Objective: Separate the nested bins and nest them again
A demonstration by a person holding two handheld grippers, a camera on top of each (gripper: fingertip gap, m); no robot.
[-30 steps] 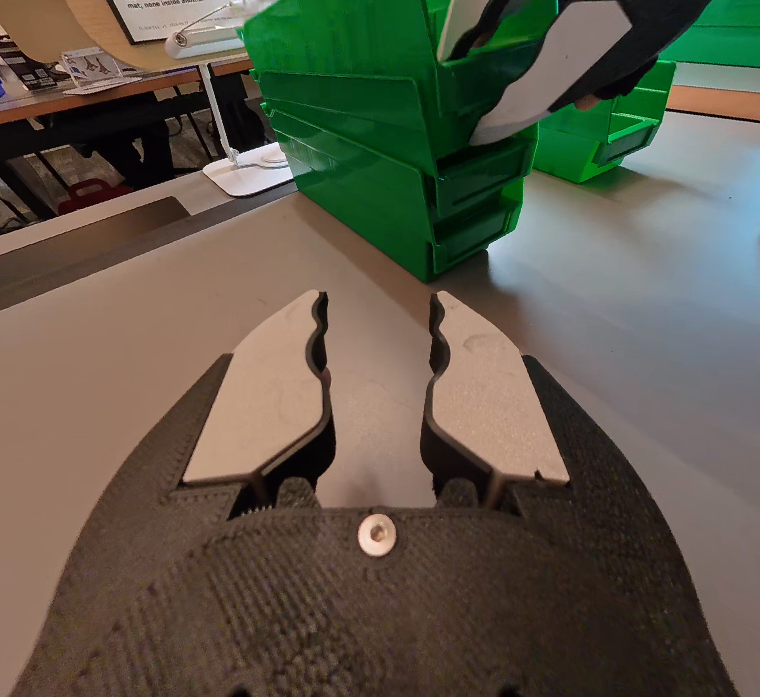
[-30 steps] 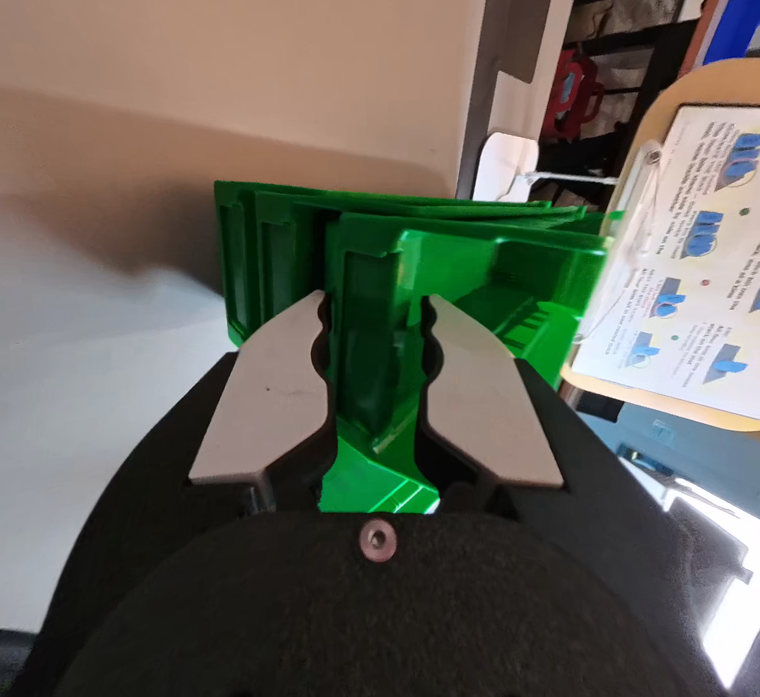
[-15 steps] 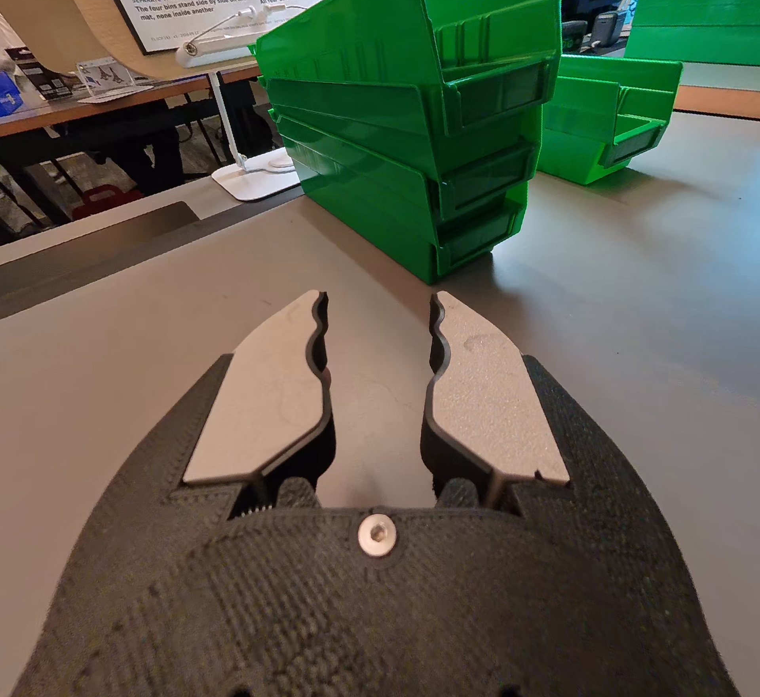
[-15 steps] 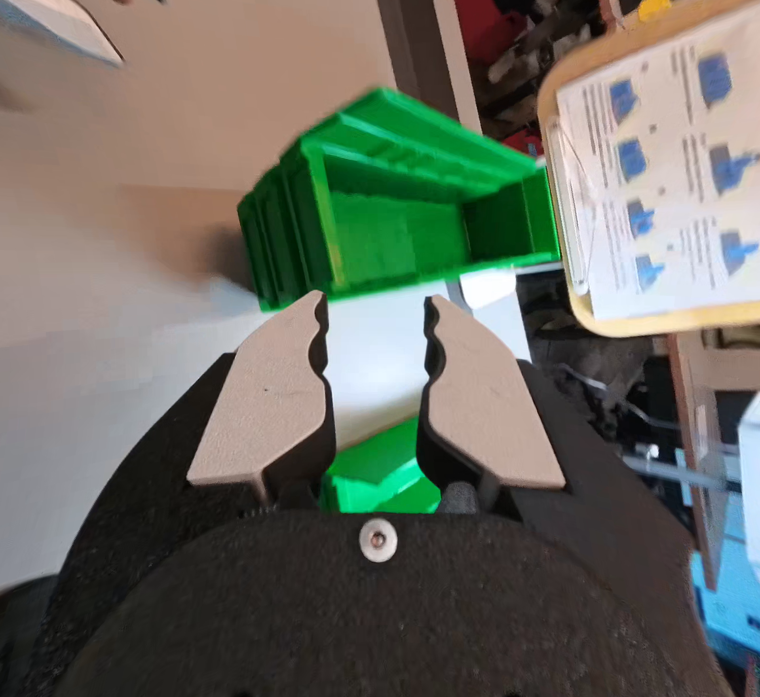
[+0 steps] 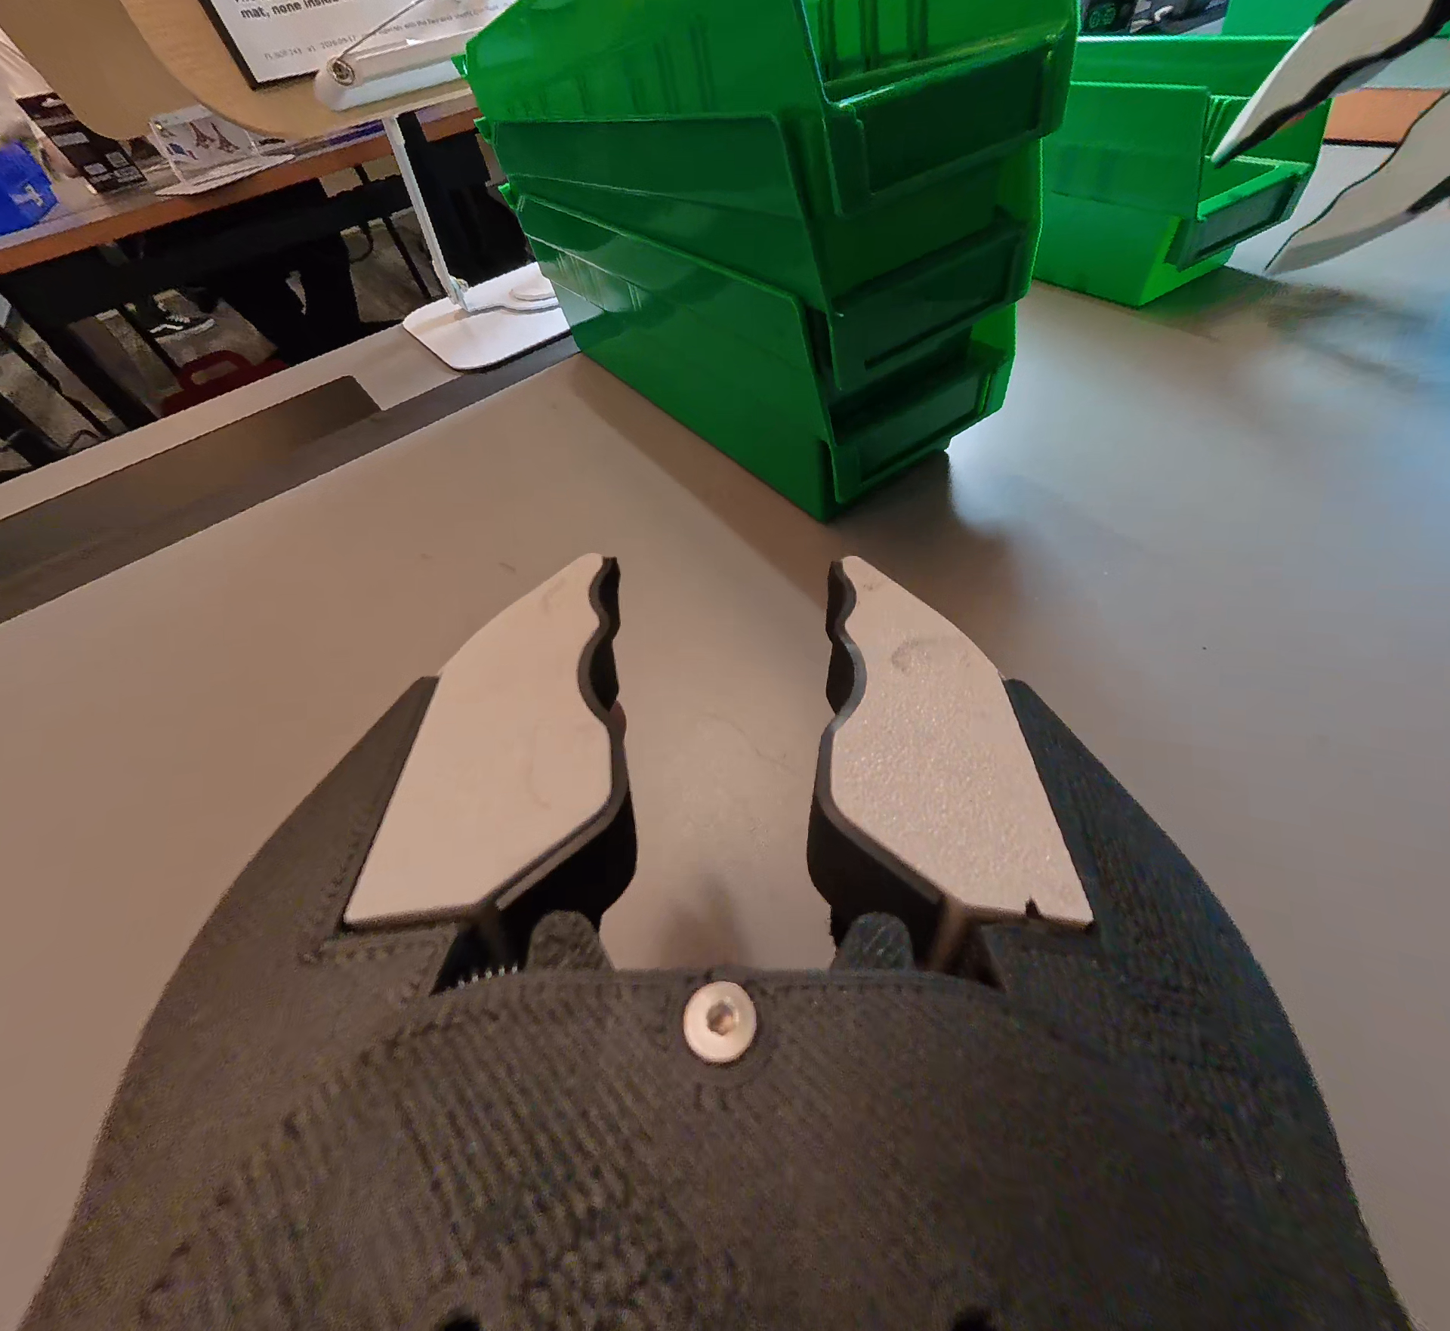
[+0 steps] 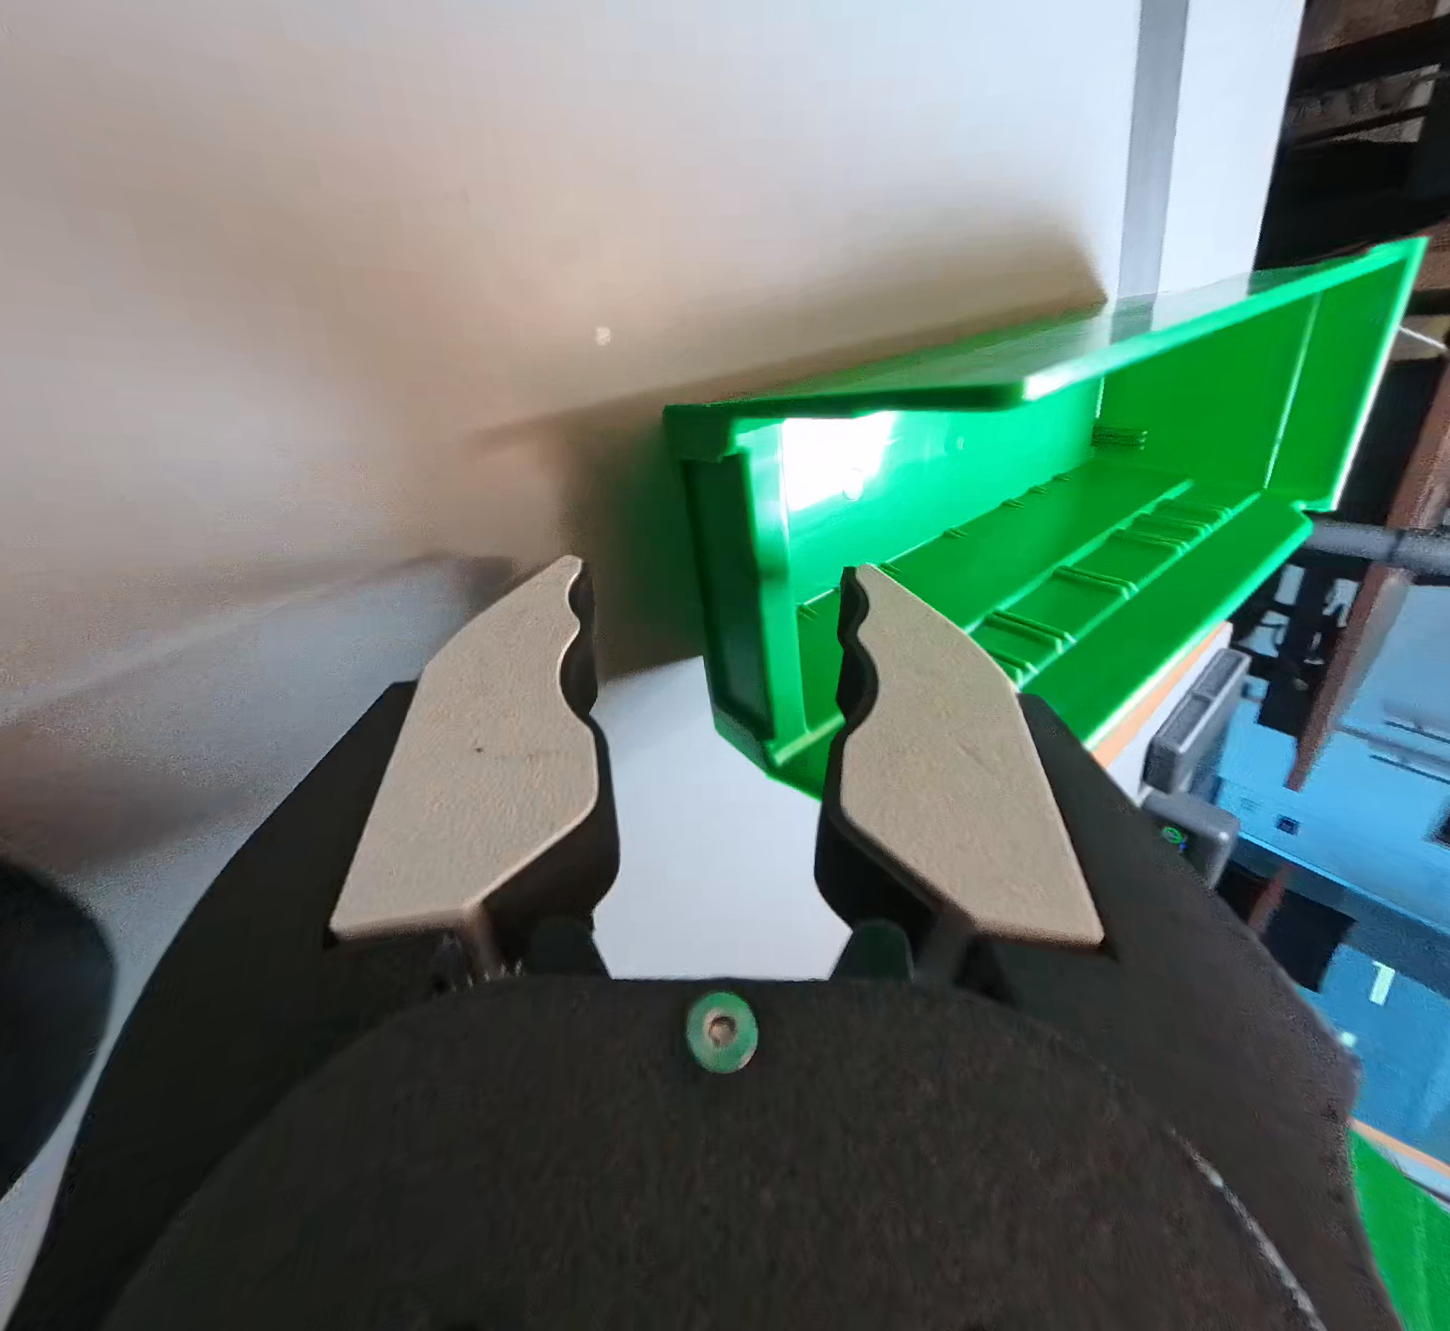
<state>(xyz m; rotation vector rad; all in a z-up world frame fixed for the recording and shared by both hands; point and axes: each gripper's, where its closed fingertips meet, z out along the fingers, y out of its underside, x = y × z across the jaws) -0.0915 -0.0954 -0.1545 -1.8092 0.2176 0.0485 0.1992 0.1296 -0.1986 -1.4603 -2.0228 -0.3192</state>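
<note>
Bins: stack (image 5: 753,234) of three, top one tilted; R gripper (image 6: 714,587) parted, empty, nearing lone bin (image 6: 1020,548); L gripper (image 5: 722,579) parted, idle; off-centre grip may tip it.

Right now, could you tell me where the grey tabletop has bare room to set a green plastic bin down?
The grey tabletop is bare between the open left gripper and the stack of nested green plastic bins, and rightward in front of the single green bin. It is crowded there: the open right gripper hovers at that bin.
</note>
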